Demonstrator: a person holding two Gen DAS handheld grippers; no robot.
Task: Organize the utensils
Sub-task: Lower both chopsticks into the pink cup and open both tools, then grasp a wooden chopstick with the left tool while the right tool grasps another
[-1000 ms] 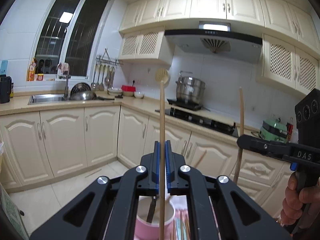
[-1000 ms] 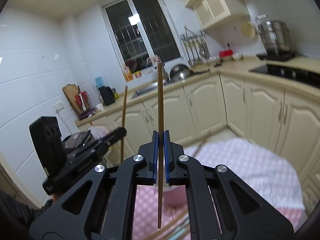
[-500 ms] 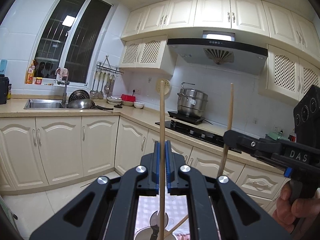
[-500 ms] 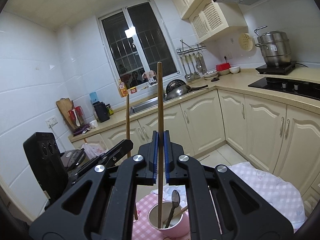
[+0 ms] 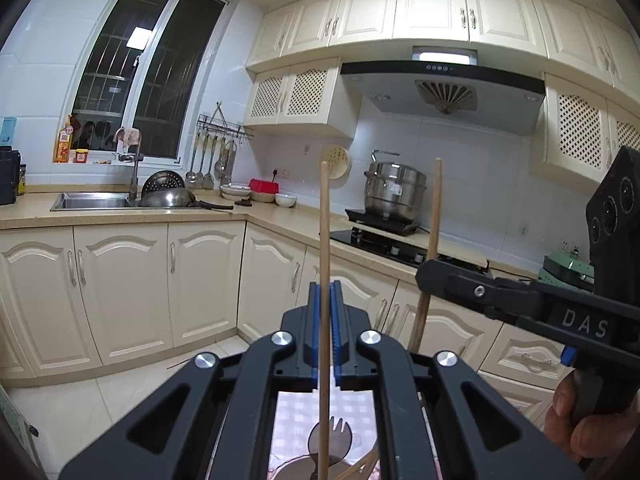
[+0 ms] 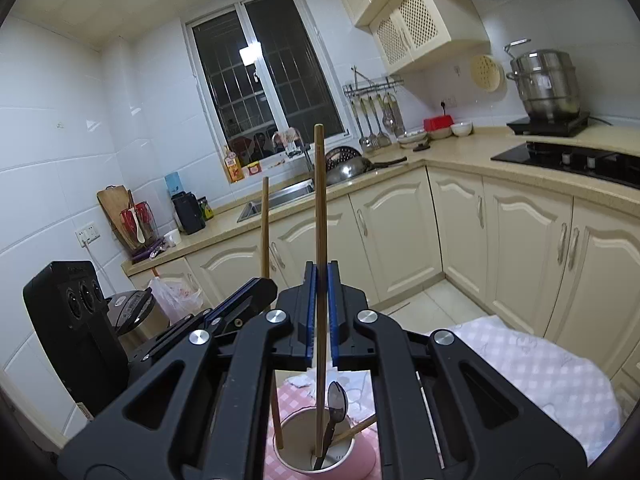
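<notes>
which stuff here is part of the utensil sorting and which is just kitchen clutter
In the job: left gripper with its chopstick; right gripper with its chopstick; pink cup; spoon.

Just about: steel pot; sink; hanging ladles.

Pink cup with white interior [image 6: 362, 454]: base cut off by the right wrist view's lower edge; sides masked by black gripper arms. Pale wooden chopstick [image 5: 325, 280]: lower tip cut off in the left wrist view. Metal fork [image 5: 334, 432]: handle hidden. Hand on black grip [image 5: 592, 428]: partly cropped.
</notes>
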